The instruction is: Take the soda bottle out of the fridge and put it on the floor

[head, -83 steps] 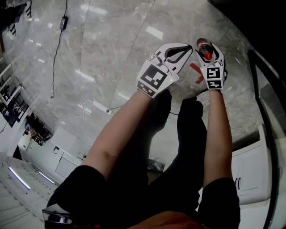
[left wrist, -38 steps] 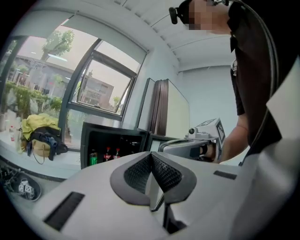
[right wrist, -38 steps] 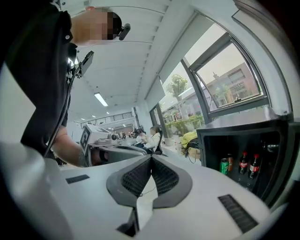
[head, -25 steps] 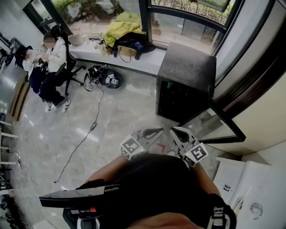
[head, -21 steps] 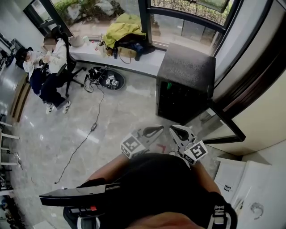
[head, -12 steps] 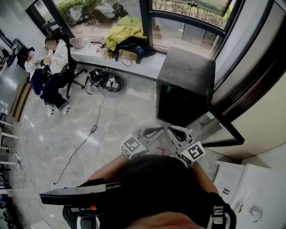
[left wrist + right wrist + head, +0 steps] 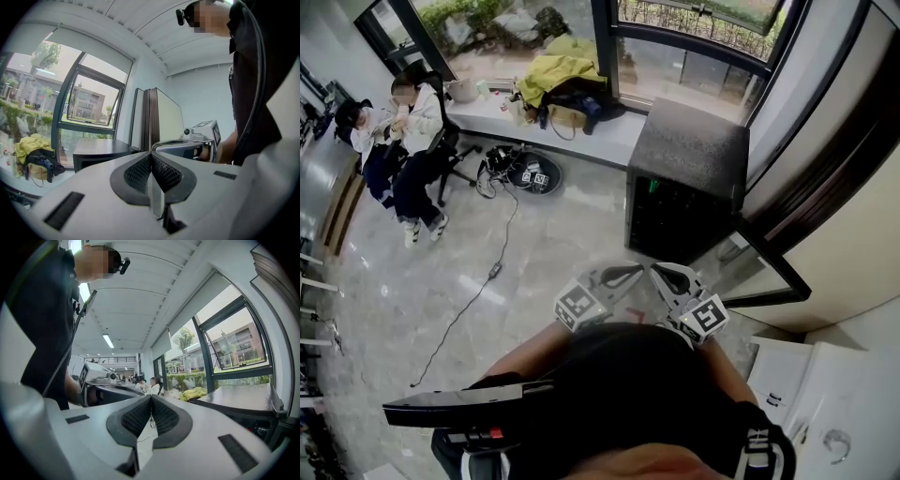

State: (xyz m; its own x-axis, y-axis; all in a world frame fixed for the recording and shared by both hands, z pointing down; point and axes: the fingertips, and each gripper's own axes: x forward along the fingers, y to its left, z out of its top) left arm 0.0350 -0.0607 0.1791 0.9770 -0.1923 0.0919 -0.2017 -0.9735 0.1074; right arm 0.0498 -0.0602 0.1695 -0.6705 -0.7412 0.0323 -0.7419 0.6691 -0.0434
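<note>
The small black fridge [image 7: 684, 187] stands by the window with its glass door [image 7: 755, 272] swung open toward me. No soda bottle shows in any view. My left gripper [image 7: 634, 273] and right gripper [image 7: 660, 272] are held side by side at waist height, pointing level toward the fridge. Both are shut with nothing between their pads. In the left gripper view the left gripper [image 7: 151, 157] has its jaws pressed together, with the fridge [image 7: 101, 151] beyond. The right gripper [image 7: 151, 400] looks the same, with the fridge [image 7: 243, 404] at right.
Two people [image 7: 398, 122] sit at the far left. Yellow clothing and bags [image 7: 562, 80] lie on the window sill. A round device with cables [image 7: 530, 171] and a long cable [image 7: 473, 295] lie on the marble floor. White cabinets [image 7: 825, 394] stand at lower right.
About three seconds ago the right gripper was low over a red-capped bottle on the floor. Now both grippers are raised and the bottle is out of sight. Over the last second nothing visibly moved.
</note>
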